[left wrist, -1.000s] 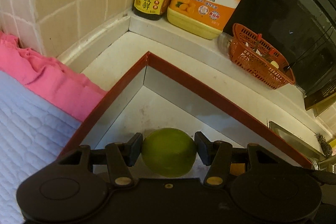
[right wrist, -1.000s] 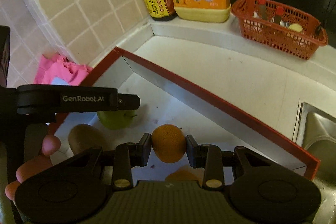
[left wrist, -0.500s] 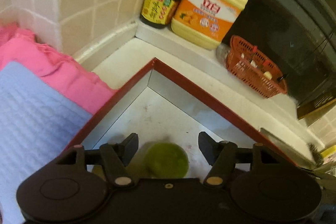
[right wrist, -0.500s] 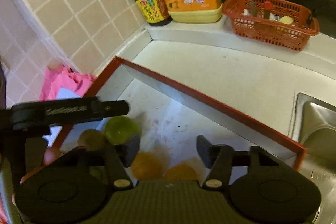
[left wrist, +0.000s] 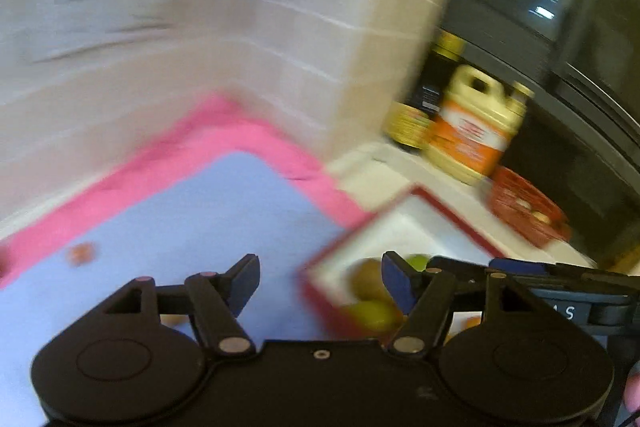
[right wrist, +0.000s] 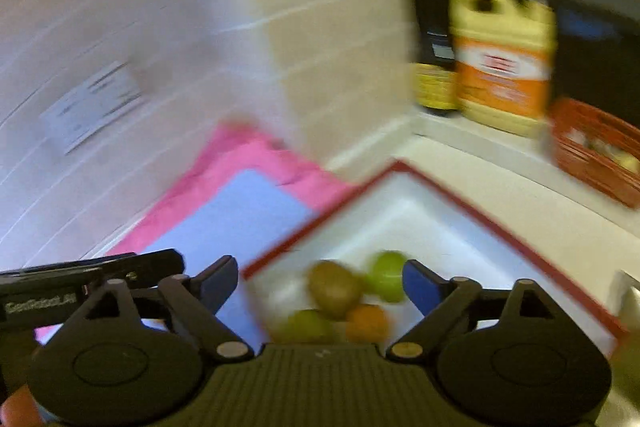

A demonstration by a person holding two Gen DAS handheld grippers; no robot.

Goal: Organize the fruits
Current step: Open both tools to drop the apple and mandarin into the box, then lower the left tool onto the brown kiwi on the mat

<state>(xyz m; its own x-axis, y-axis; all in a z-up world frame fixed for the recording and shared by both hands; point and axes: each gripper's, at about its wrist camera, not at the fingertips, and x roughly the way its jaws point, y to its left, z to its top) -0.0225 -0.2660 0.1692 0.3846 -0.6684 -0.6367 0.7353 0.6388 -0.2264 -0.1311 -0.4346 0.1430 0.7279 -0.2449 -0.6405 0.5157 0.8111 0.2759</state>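
Tiled walls blur behind both tools, left (left wrist: pixel 320 277) and right (right wrist: pixel 316 281), opening empty; loose fruit (right wrist: pixel 334 289) might roll inside the tray (right wrist: pixel 500 223).

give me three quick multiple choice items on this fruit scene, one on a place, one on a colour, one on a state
1. Where do the fruits lie?
A. in the red-rimmed tray
B. in the orange basket
C. on the blue mat

2. What colour is the cloth under the blue mat?
A. green
B. pink
C. black

3. What is between the right tool's fingers?
A. an orange, gripped
B. a kiwi, gripped
C. nothing gripped; the fingers are apart

Key:
1 A, the kiwi, orange and green fruits sit inside the tray's rim.
2 B, a pink border shows round the mat.
3 C, the jaws are opening and the fruits lie below in the tray.
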